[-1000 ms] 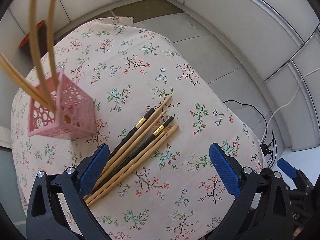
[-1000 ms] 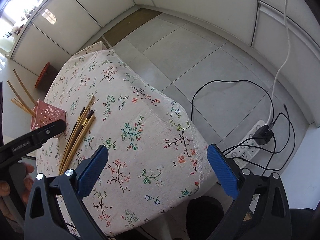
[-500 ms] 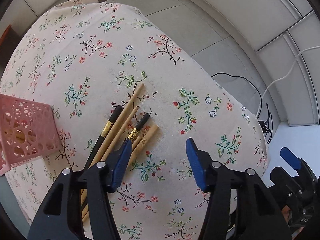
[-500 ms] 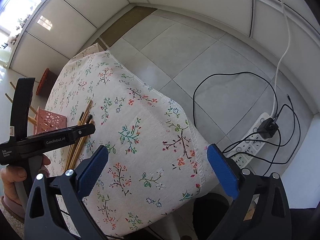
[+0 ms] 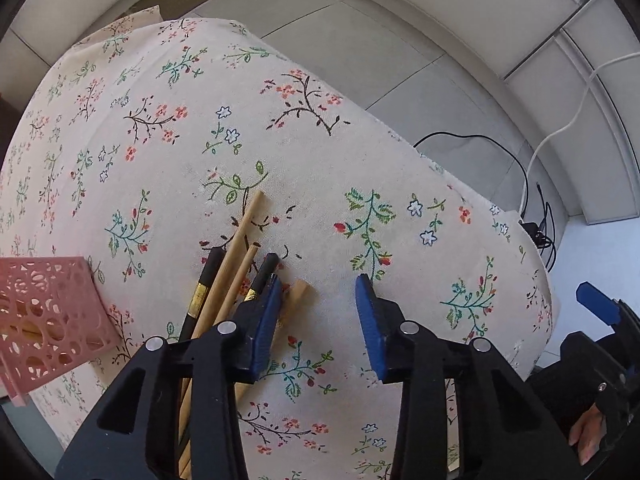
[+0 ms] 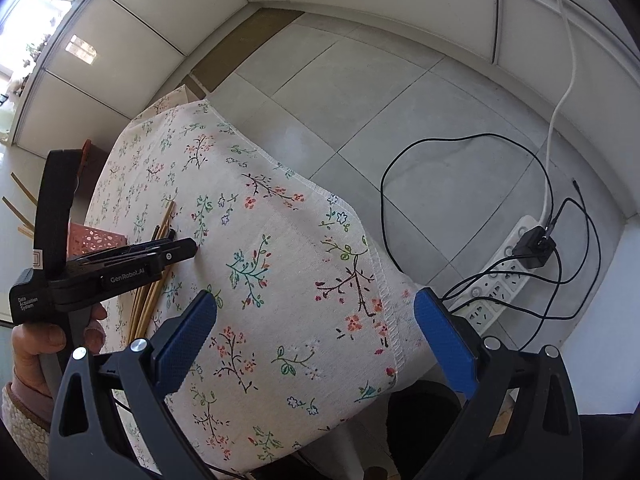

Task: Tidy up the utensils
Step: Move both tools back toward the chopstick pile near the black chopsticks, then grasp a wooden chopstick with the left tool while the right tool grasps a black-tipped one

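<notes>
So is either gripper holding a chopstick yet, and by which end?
No. The left gripper has been closing beside the chopsticks, one bamboo end just inside its jaws, unpinched; the right gripper is open, empty.

We see both views lit by even daylight. In the right wrist view, the window at upper left is blown out to white glare. Shadows on the tablecloth are soft and faint. Fisheye distortion bends the wall panels and floor tiles into curves, and dark vignetting fills the corners. Focus is sharp across the floral print; the pink basket at the left edge appears slightly soft.
</notes>
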Demonstrator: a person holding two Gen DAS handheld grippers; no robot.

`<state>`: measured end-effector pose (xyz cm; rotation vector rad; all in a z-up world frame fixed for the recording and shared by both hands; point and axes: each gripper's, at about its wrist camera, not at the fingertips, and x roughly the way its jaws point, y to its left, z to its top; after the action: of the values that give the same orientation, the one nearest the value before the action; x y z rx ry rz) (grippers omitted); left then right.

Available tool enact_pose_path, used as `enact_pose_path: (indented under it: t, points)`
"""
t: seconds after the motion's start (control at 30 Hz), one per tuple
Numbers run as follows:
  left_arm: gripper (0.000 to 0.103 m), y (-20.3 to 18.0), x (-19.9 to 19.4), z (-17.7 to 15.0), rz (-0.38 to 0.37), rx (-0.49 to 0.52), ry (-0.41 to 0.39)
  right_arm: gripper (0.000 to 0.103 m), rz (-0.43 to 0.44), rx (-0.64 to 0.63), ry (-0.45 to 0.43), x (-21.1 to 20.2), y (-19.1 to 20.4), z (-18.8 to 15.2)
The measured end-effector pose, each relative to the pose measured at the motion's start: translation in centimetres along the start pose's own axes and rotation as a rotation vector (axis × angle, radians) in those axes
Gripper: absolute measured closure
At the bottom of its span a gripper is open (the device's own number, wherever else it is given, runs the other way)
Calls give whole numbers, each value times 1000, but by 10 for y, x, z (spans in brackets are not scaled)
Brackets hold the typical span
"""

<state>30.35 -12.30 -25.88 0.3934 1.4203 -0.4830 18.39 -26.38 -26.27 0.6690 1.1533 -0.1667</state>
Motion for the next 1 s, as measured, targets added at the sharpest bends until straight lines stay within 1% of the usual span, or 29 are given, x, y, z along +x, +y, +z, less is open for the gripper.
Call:
enact_pose_path:
  t: [0.03,0.07,0.13,0.2,0.27,0.33,0.37,0.5,0.6,0.63,0.67,0.7,0.77,0.83,0.9,1.0]
  points:
    - [78,0,0,-2,24,3,-8,7,-2,0,-1,0,0,0]
    - [89,1,-1,-4,28,-3,-18,7,-5,0,0,1,0,0]
    - [91,8,-5,-14,24,-23,-37,7,-11,-7,-4,0,1,0]
    - [95,12,-10,-26,30,-44,-61,7,-19,-21,-9,0,3,0]
    - [96,15,-23,-42,13,-66,-101,7,-17,-40,-1,2,10,-3]
    - [96,23,-42,-62,-23,-91,-154,7,-21,-62,7,5,21,-5]
    - [96,27,-53,-73,-27,-105,-184,7,-22,-71,11,6,28,-5]
    - [96,48,-94,-121,-63,-182,-294,7,26,-95,68,19,76,-3]
    - [96,55,-118,-155,-72,-231,-373,9,28,-86,124,38,117,-2]
    - [97,57,-126,-164,-74,-246,-399,17,18,-72,153,47,128,-2]
    - [96,61,-134,-174,-75,-257,-427,30,0,-60,181,56,138,-3]
    - [96,64,-141,-181,-76,-265,-451,36,-25,-49,210,66,148,-3]
    - [96,69,-151,-195,-90,-278,-495,58,-79,-33,238,81,158,-4]
    - [96,75,-157,-207,-110,-290,-527,64,-89,16,246,91,163,-4]
    - [96,76,-157,-214,-123,-299,-538,64,-82,55,236,93,166,-3]
    - [96,81,-161,-218,-143,-299,-554,64,-86,81,214,95,171,-2]
